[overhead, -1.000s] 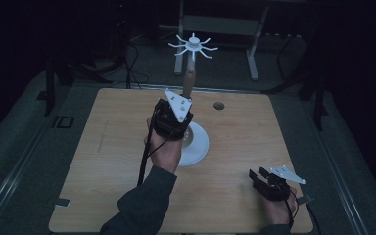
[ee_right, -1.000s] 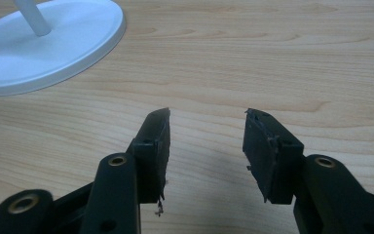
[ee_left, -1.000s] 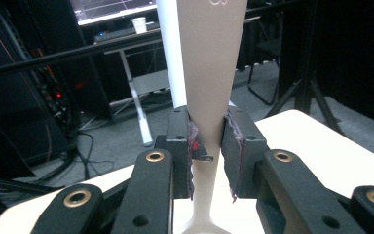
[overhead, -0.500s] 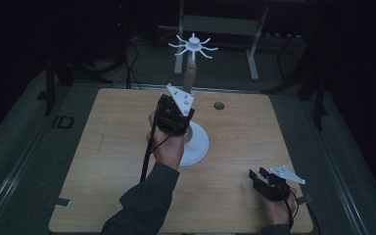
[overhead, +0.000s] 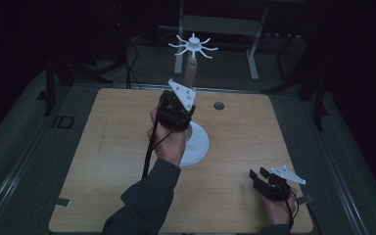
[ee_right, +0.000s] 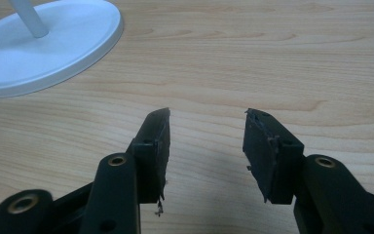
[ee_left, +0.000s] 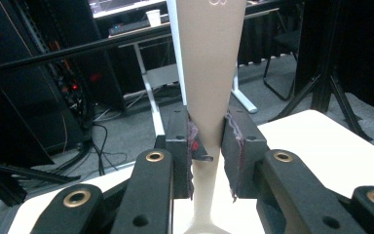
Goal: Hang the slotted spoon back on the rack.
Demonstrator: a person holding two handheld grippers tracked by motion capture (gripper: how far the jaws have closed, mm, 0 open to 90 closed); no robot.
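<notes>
A white stand rests mid-table on a round base (overhead: pixel 199 147). From it rises a tan tapered post (overhead: pixel 191 73), topped by a white hub with several thin arms (overhead: pixel 194 45). My left gripper (overhead: pixel 185 108) is shut on that post, well above the base. In the left gripper view both pads (ee_left: pixel 236 146) press the narrow part of the post (ee_left: pixel 213 73), one on each side. My right gripper (overhead: pixel 255 176) stays low over the table's front right corner, open with nothing between its jaws (ee_right: pixel 207 131). The stand's base (ee_right: pixel 53 44) lies beyond it to the left.
The wooden table (overhead: pixel 112 161) has a small dark round hole (overhead: pixel 219 105) behind the stand, on the right. A bit of tape (overhead: pixel 61 201) sits at the front left edge. Metal desk legs (overhead: pixel 252 54) and cables stand beyond the far edge.
My left gripper has shifted a little upward along the post while staying shut on it. The stand's base and my right gripper have not moved.
</notes>
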